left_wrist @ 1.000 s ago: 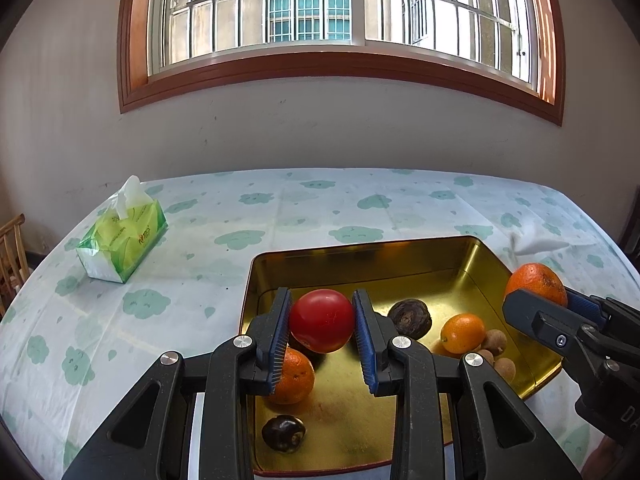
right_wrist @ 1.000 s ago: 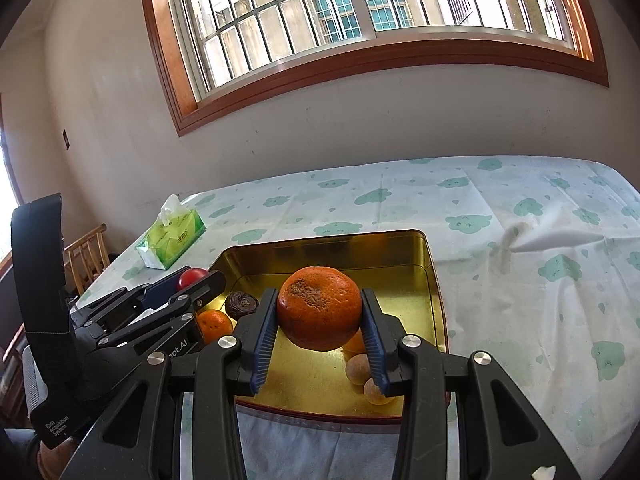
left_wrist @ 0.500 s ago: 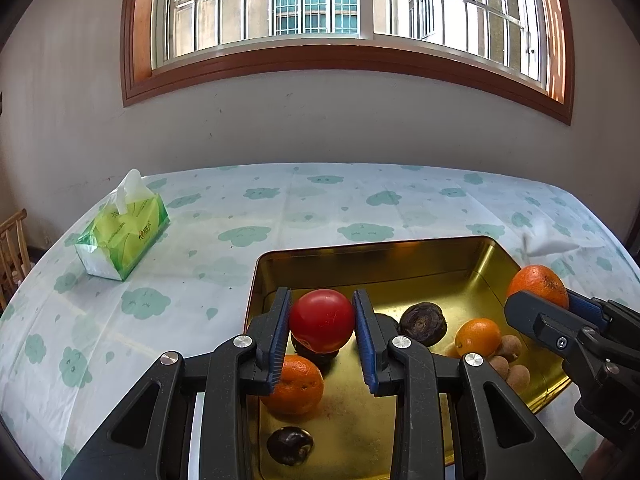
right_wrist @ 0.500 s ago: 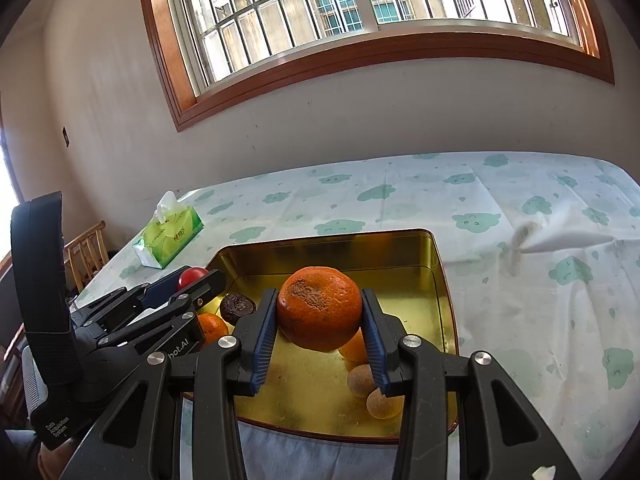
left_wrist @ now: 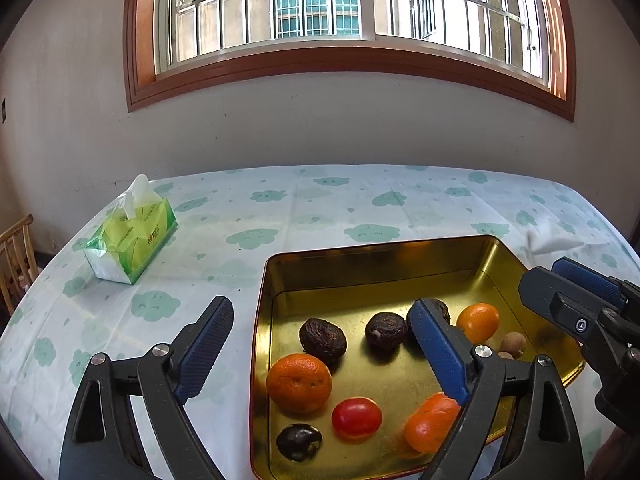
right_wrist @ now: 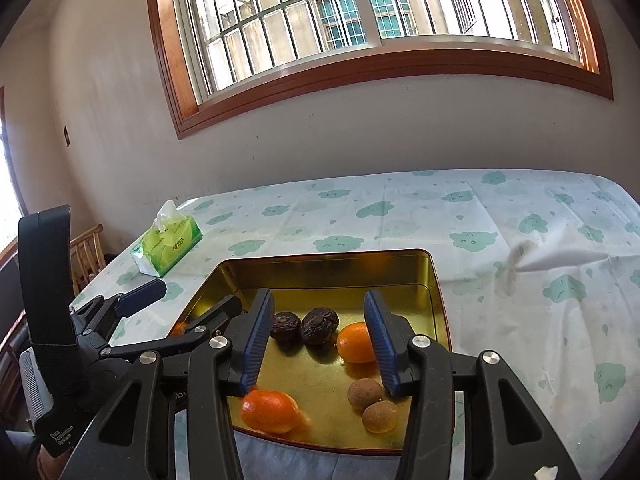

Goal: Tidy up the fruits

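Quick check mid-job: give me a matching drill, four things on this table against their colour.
Things:
1. shallow metal tray
2. round tomato
3. tissue pack
4. wrinkled passion fruit

Colours:
A. green
B. dark brown
C. gold
D. red

Pairs: 1-C, 2-D, 3-A, 4-B

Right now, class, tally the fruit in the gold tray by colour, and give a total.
Orange fruits: 3
Red fruit: 1
Dark fruits: 4
Small brown fruits: 2
Total: 10
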Action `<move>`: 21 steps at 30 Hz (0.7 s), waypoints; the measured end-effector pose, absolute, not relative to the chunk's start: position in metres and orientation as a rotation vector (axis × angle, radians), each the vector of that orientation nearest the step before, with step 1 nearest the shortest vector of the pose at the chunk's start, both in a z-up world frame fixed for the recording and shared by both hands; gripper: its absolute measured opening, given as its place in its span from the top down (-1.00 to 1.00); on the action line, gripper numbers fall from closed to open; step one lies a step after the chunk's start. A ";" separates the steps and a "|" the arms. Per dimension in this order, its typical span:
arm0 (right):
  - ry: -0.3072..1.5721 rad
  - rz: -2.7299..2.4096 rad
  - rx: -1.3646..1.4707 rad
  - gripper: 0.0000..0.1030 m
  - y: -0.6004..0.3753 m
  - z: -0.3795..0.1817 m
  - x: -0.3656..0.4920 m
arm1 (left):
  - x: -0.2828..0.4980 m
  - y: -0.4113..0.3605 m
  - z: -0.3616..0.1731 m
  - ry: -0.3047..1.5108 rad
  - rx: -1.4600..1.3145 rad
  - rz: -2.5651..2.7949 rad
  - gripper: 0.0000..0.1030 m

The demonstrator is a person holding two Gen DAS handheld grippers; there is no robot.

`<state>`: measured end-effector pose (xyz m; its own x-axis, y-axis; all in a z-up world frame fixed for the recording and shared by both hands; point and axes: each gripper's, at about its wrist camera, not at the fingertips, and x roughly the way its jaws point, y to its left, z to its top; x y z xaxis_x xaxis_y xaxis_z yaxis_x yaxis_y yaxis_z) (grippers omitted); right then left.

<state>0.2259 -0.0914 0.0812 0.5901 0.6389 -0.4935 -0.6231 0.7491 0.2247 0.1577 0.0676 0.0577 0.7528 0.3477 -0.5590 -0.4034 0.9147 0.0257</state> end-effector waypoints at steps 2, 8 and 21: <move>0.565 0.727 0.030 -0.07 -0.094 0.086 0.219 | 0.154 0.066 0.060 0.582 -0.090 0.418 -0.76; 0.489 0.695 -0.004 -0.22 -0.102 0.100 0.195 | 0.139 0.061 0.068 0.563 -0.082 0.418 -0.76; 0.431 0.608 -0.003 -0.42 -0.130 0.114 0.151 | 0.081 0.051 0.092 0.486 -0.098 0.400 -0.76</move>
<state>0.1513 -0.1296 0.1138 0.7347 0.5527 -0.3933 -0.5540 0.8235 0.1223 0.0814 0.0512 0.0917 0.8087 0.3505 -0.4723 -0.3963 0.9181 0.0028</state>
